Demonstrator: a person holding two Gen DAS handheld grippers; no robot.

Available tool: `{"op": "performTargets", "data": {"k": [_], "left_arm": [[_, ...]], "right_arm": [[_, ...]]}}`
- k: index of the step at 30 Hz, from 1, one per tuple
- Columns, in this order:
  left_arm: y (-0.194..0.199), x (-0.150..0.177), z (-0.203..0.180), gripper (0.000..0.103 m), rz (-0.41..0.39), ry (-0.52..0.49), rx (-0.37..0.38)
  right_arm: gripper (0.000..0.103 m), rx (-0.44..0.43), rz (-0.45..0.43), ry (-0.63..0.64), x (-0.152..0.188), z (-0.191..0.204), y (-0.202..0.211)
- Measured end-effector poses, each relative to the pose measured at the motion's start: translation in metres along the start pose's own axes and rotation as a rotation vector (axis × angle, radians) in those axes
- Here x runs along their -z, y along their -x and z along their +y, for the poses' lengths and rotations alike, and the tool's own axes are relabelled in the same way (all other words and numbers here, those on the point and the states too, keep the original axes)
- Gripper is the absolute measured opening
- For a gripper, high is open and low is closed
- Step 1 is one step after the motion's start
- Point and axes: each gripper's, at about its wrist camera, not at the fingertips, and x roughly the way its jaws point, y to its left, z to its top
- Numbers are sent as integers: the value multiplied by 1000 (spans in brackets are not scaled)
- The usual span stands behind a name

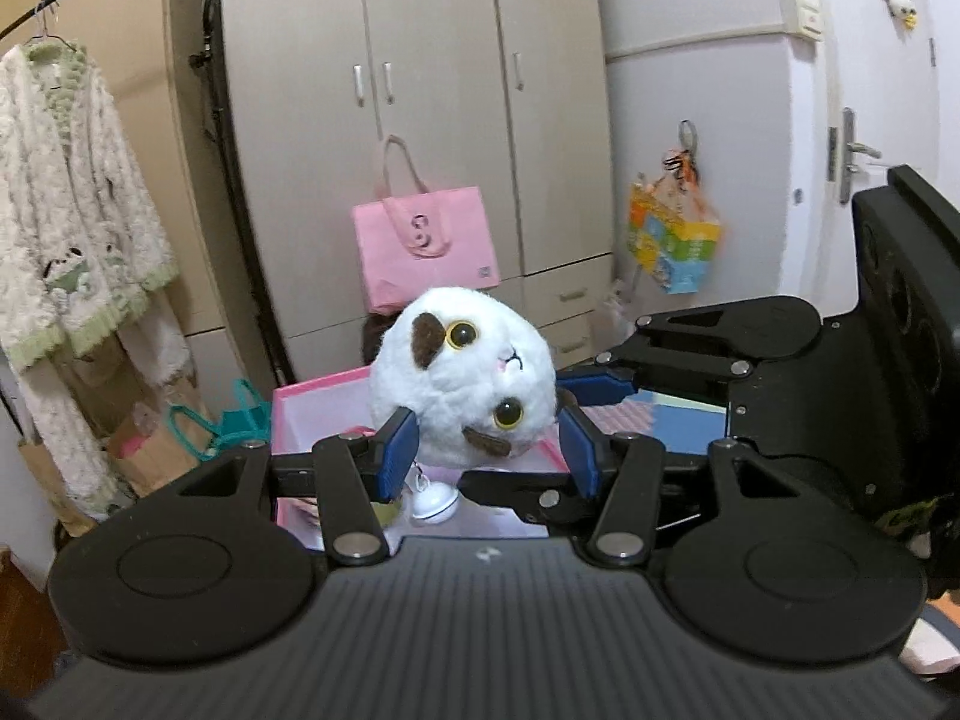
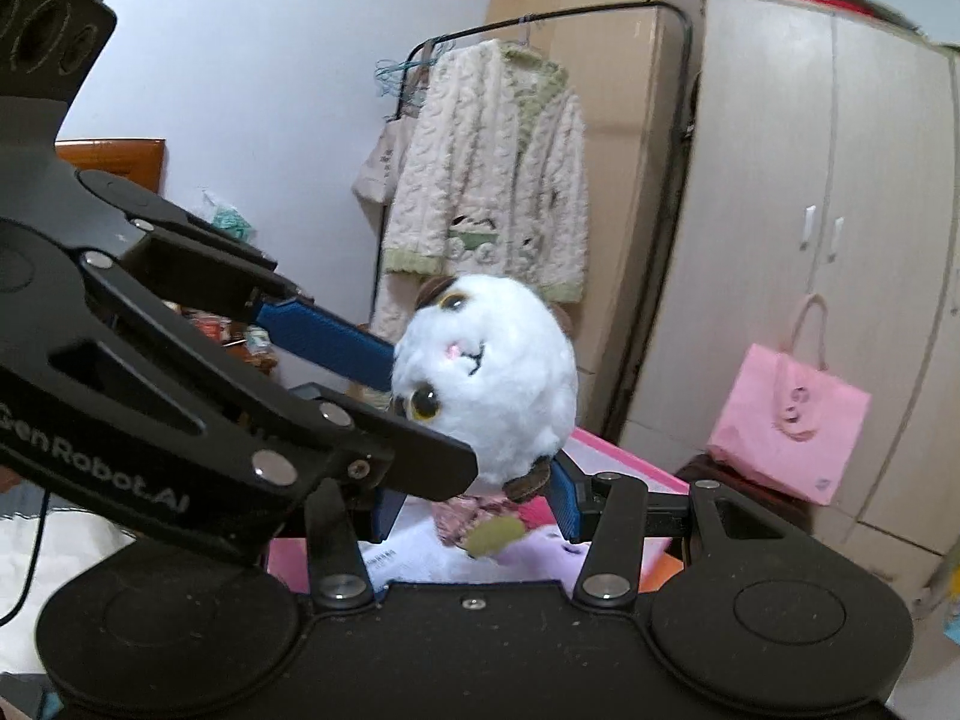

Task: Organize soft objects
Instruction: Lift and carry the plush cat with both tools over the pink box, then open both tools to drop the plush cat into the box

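A round white plush cat [image 1: 462,378] with big yellow eyes and brown ears hangs in the air over an open pink box [image 1: 318,402]. My left gripper [image 1: 489,450] is shut on its lower half, the blue pads pressing in from both sides. From the right, my right gripper's fingers [image 1: 600,387] close on the same toy. In the right wrist view the plush cat [image 2: 486,372] sits above my right gripper [image 2: 474,507], with the left gripper's blue pad [image 2: 324,336] against its side. A white bell charm [image 1: 435,501] dangles below the toy.
Behind the box, a pink tote bag [image 1: 426,246] leans on a beige wardrobe [image 1: 432,120]. A fluffy cream robe [image 1: 72,210] hangs on a black clothes rack at the left. A colourful bag [image 1: 672,240] hangs on a wall hook near a white door [image 1: 864,90]. Paper and teal bags [image 1: 234,426] stand on the floor.
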Motion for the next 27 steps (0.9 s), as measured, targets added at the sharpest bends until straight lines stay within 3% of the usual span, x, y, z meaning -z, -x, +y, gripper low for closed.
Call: {"op": "performTargets", "data": {"k": [5,20,27], "left_arm": [[-23,3,29,50,47,70,11],[-92,37,79,50,225,253,81],[-97,46,86,51,224,305,101]], "right_arm": [[54,-1,25,34,-2,1,-36],[55,-70,251,-31,14,-11,-103],[57,-62,271,-76,20,-15,-102]]}}
